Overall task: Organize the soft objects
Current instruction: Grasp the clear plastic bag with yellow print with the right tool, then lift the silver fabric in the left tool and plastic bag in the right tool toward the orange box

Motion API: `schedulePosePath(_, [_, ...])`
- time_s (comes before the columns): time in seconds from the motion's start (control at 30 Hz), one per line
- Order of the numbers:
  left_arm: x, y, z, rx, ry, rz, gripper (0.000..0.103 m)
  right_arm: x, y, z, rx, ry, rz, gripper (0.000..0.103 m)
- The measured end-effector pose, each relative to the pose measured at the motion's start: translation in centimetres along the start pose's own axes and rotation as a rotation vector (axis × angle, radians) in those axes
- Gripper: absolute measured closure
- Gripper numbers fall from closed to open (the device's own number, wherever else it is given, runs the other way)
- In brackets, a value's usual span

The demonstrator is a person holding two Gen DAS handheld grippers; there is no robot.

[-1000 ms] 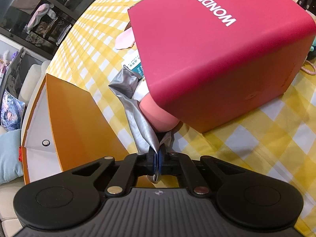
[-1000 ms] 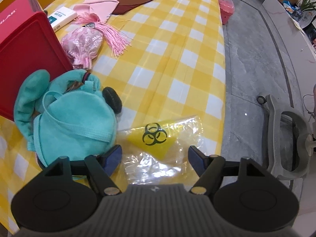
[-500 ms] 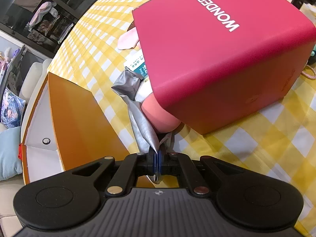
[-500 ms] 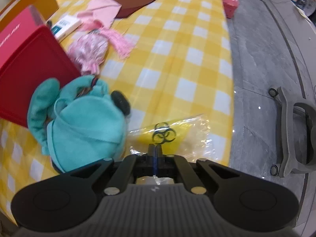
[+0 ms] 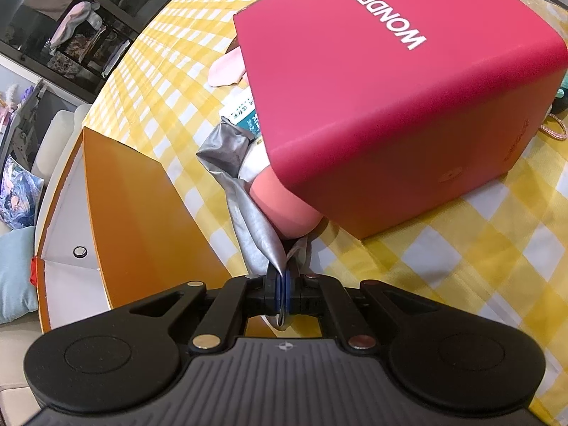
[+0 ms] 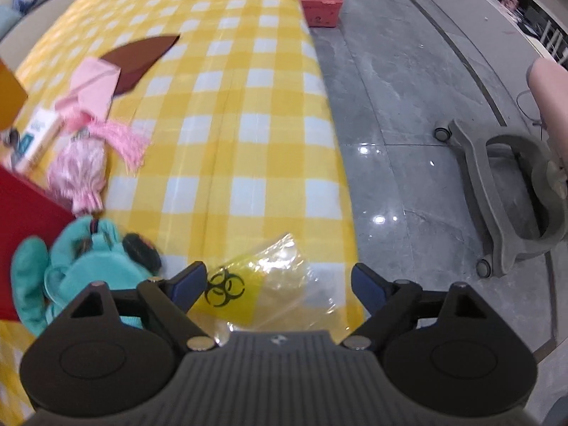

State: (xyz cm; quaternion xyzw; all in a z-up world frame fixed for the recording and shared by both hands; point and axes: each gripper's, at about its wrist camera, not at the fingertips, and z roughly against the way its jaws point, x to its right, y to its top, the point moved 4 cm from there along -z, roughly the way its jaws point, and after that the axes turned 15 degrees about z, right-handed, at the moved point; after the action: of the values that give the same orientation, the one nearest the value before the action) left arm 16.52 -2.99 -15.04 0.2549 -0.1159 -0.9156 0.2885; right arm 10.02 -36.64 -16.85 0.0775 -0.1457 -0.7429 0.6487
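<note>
In the left wrist view, going left to right, an open orange box [image 5: 117, 209] stands at the near corner of the yellow-checked surface [image 5: 479, 259]. Just beside it a silver foil bag [image 5: 245, 220] trails from under the large red box [image 5: 390, 106], wrapped around a soft pink thing [image 5: 280, 206] that I cannot identify. The left gripper [image 5: 282, 293] is clenched on the bag's near tip, with foil pinched flat between its pads.

In the right wrist view, the red box's corner sits at far left, with a small white carton [image 6: 35, 138], a pink tasselled pouch [image 6: 81, 170], a pink cloth [image 6: 96, 88] and a brown piece [image 6: 142, 56] spread beyond it. Nearer lies a teal plush bag [image 6: 85, 269]. Just right of it, near the surface's edge, is a clear bag with a yellow biohazard label [image 6: 262, 284]. The right gripper [image 6: 280, 285] is released and its jaws are opening; the plastic bag lies below and between them, but the pads do not press on it.

The step in hand looks like securing that plastic bag. To do it well, the right gripper should come down squarely over the bag's middle and close on a raised fold, since thin film lying flat can slip out of the pads. It should stay clear of the teal plush beside it. The left gripper should keep its pinch steady so the foil bag does not drag the pink thing out or tear.
</note>
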Motion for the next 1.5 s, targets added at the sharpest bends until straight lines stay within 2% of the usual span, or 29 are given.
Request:
schedulePosePath(0.13, [-0.1, 0.1, 0.0, 0.001, -0.001, 0.002, 0.100, -1.2, -0.4, -0.8, -0.036, 0.002, 0.055, 0.016])
schedulePosePath(0.23, [-0.2, 0.1, 0.0, 0.003, -0.005, 0.004, 0.100, -1.6, -0.8, -0.8, -0.042, 0.036, 0.079, 0.025])
schedulePosePath(0.37, [-0.2, 0.2, 0.0, 0.005, -0.004, 0.004, 0.100, -2.0, -0.8, -0.1, -0.039, 0.042, 0.111, 0.054])
schedulePosePath(0.43, [-0.2, 0.2, 0.1, 0.006, -0.004, 0.003, 0.100, -2.1, -0.8, 0.2, -0.036, 0.044, 0.126, 0.078])
schedulePosePath(0.47, [-0.2, 0.2, 0.2, 0.007, -0.004, 0.003, 0.100, -2.1, -0.8, 0.3, -0.037, 0.047, 0.125, 0.093])
schedulePosePath(0.5, [-0.2, 0.2, 0.3, 0.009, -0.003, 0.003, 0.100, -2.1, -1.0, 0.5, -0.039, 0.045, 0.127, 0.101])
schedulePosePath(0.8, [-0.8, 0.2, 1.5, 0.040, -0.003, 0.042, 0.100, -1.7, -1.2, 2.8, 0.026, 0.070, 0.077, 0.103])
schedulePosePath(1.13, [-4.5, 1.4, 6.1, 0.171, -0.026, 0.241, 0.102, -2.8, 0.0, 7.2, 0.116, 0.046, 0.076, 0.103])
schedulePosePath(1.5, [-7.7, 2.9, 9.8, 0.285, -0.107, 0.355, 0.102, -4.6, 2.1, 12.5, 0.161, -0.018, 0.139, 0.103])
